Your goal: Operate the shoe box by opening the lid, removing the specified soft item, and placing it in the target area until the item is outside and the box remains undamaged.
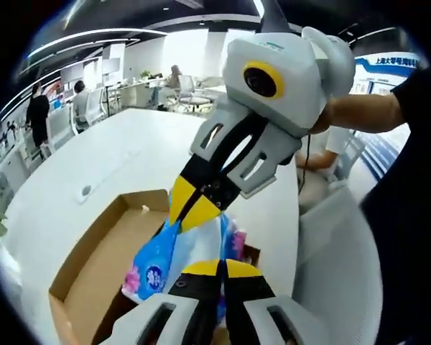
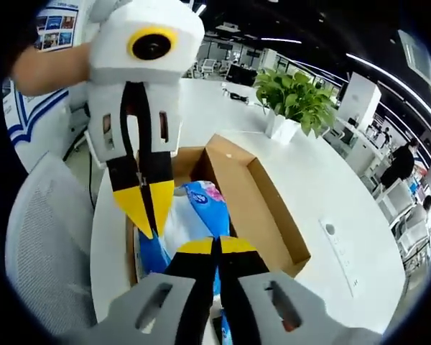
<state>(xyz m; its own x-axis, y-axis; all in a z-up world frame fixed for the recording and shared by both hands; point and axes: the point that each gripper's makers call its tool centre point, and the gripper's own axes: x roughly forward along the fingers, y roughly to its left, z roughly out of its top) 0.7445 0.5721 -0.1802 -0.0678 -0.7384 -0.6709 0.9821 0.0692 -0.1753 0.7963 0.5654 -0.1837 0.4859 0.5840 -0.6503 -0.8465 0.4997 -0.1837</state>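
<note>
Shoe box (image 2: 262,205) sat open on the white bench (image 2: 323,187), close to its near edge, cardboard flaps spread. A blue-and-white soft packet (image 1: 154,262) was lifted partly above the box — pinched from both sides. Left gripper (image 1: 219,268) had its yellow-tipped jaws pressed together on the packet; right gripper (image 2: 215,246) likewise clamped it. A potted plant (image 2: 296,97) stood farther along the bench.

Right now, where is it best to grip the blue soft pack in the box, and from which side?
Probably the pack's raised upper edge, from above through the open top of the cardboard box. It sticks up above the walls, and both grippers are shut there.
</note>
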